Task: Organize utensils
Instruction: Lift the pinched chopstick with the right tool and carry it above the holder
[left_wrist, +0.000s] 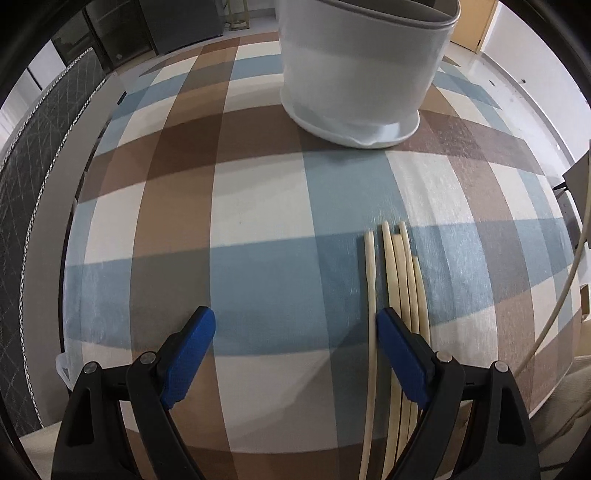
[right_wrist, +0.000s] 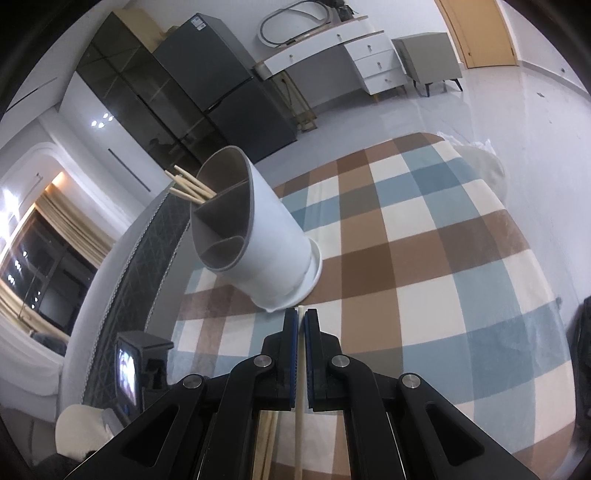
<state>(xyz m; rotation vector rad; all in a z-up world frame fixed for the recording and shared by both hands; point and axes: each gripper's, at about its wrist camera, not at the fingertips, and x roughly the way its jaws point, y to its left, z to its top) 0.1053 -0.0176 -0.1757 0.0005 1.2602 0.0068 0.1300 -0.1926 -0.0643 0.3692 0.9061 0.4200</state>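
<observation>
A white utensil holder (left_wrist: 360, 70) with grey dividers stands on the checked tablecloth (left_wrist: 258, 206); in the right wrist view the holder (right_wrist: 258, 236) has several chopsticks (right_wrist: 190, 188) poking from its far compartment. Several pale chopsticks (left_wrist: 400, 280) lie side by side on the cloth. My left gripper (left_wrist: 295, 328) hovers open over them, its right finger (left_wrist: 400, 354) above the bundle and one stick between the jaws, untouched. My right gripper (right_wrist: 300, 325) is shut on a single chopstick (right_wrist: 299, 417), whose tip shows just past the pads, in front of the holder's base.
A quilted dark chair back (left_wrist: 40, 192) runs along the table's left side. A white cable (left_wrist: 561, 306) hangs at the right edge. Beyond the table stand a dark cabinet (right_wrist: 225, 85), a white dresser (right_wrist: 354, 59) and a wooden door (right_wrist: 480, 33). A small screen (right_wrist: 127, 369) sits low left.
</observation>
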